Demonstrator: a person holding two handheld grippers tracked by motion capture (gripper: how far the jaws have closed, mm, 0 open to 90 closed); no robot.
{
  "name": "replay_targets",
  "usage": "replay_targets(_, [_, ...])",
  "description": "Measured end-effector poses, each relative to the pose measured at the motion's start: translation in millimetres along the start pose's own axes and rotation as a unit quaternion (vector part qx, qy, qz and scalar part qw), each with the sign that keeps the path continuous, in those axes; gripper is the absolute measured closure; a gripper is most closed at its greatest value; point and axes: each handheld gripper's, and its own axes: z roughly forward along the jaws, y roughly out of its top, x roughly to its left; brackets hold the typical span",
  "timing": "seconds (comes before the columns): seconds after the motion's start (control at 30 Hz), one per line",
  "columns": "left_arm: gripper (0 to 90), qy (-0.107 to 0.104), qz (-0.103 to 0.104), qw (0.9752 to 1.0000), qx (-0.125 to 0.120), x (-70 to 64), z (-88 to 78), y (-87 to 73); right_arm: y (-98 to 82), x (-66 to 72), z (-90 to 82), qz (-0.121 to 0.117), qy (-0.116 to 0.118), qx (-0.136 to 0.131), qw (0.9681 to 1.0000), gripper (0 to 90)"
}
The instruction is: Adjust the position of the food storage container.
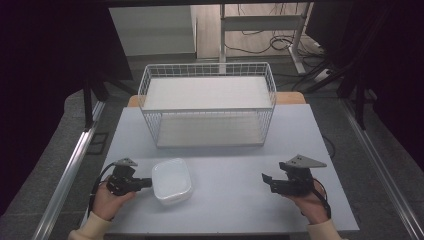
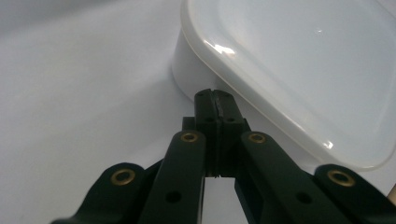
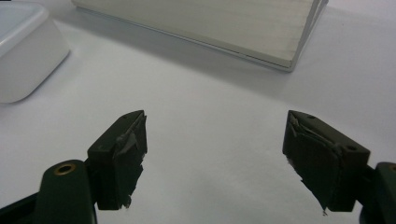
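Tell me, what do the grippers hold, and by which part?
Nothing. The left gripper is shut beside the container, under its rim; the right gripper is open.

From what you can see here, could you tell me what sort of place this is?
Probably a lab or workshop bench: a plain grey table holding a white wire basket and a white container, with cables trailing across the floor behind.
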Motion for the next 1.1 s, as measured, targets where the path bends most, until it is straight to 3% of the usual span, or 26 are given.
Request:
replay_targets(0.43, [90.0, -0.01, 0.008, 0.9999, 0.007, -5.8, 13.9, 17.6, 0.7, 1.8, -0.5, 0.002, 0.004, -0.002, 1.0, 21.6])
replay_targets(1.1, [90.0, -0.029, 0.039, 0.9987, 0.016, -30.3, 34.0, 40.6, 0.4, 2.6, 0.3, 0.0, 0.002, -0.002, 1.0, 21.7])
